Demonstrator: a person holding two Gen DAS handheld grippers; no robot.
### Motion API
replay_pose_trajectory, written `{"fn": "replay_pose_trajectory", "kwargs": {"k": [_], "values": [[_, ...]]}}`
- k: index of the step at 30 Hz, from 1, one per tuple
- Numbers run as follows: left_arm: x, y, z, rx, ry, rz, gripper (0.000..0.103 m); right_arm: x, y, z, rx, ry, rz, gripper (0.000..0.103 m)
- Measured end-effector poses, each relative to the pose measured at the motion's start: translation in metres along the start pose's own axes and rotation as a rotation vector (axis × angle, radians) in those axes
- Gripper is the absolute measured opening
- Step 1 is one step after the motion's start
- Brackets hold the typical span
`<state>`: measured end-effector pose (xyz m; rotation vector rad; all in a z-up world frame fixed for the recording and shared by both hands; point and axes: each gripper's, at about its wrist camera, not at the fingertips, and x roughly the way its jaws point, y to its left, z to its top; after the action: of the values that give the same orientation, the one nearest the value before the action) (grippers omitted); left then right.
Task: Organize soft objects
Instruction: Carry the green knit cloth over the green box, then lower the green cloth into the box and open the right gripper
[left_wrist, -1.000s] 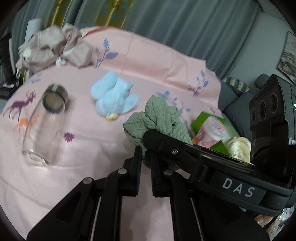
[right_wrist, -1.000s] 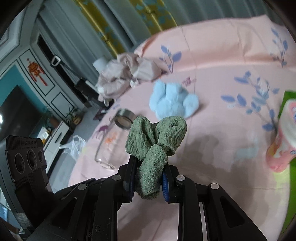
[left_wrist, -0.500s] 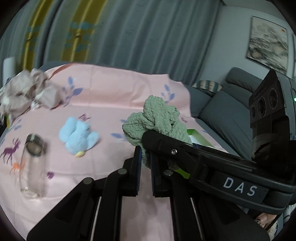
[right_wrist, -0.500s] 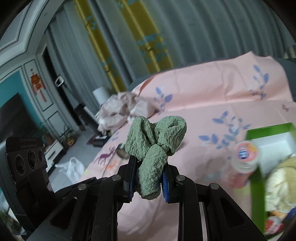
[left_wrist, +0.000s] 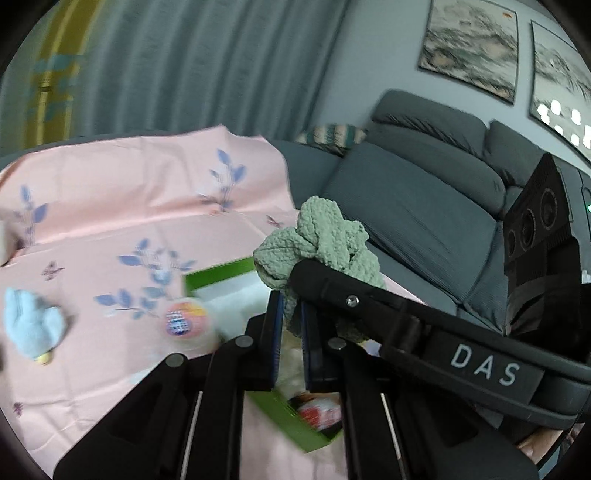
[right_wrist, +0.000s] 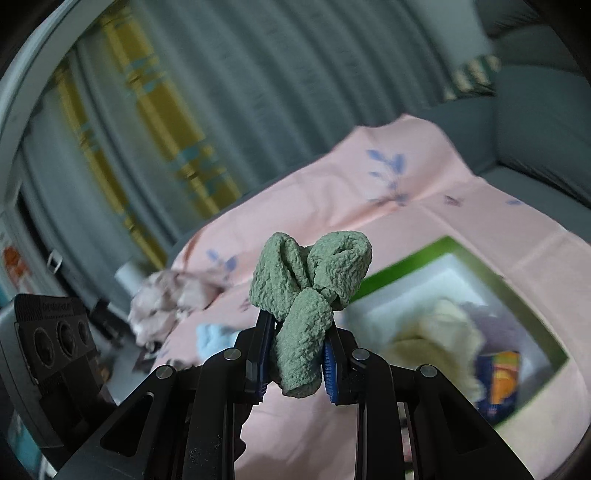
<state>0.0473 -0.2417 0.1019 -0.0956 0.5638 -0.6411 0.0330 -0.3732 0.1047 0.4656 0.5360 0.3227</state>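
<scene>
My right gripper (right_wrist: 295, 360) is shut on a knotted green knit cloth (right_wrist: 310, 280) and holds it in the air above the pink sheet, left of a green-rimmed box (right_wrist: 413, 254). The box holds a cream soft item (right_wrist: 439, 332). In the left wrist view the same green cloth (left_wrist: 317, 243) shows above the right gripper's arm, over the box (left_wrist: 218, 271). My left gripper (left_wrist: 291, 332) has its jaws close together with nothing clearly between them. A light blue plush toy (left_wrist: 31, 325) lies on the sheet at far left.
A round pink-lidded container (left_wrist: 184, 319) stands at the box's left side. A colourful packet (right_wrist: 498, 376) lies in the box. A crumpled beige cloth (right_wrist: 173, 299) lies at the sheet's far end. A grey sofa (left_wrist: 424, 199) runs along the right.
Both grippers swung right, from over the glass bottle and blue plush to over the green box. The green cloth stays clamped in the right gripper. The bottle has left the view.
</scene>
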Motion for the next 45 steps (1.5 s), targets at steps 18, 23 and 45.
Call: {"fn": "replay_pose_trajectory", "kwargs": {"k": [18,23,45], "values": [[0.127,-0.028,-0.029,-0.014,0.299,-0.02,0.009,0.031,-0.13,-0.009,0.352,0.162,-0.188,0.027],[0.139,-0.019,-0.039,-0.064,0.325,-0.003,0.009,0.044,-0.146,-0.016,0.39,0.216,-0.214,0.027],[0.059,-0.021,-0.014,-0.069,0.186,0.002,0.078,0.005,-0.128,-0.004,0.39,0.117,-0.168,0.069]]}}
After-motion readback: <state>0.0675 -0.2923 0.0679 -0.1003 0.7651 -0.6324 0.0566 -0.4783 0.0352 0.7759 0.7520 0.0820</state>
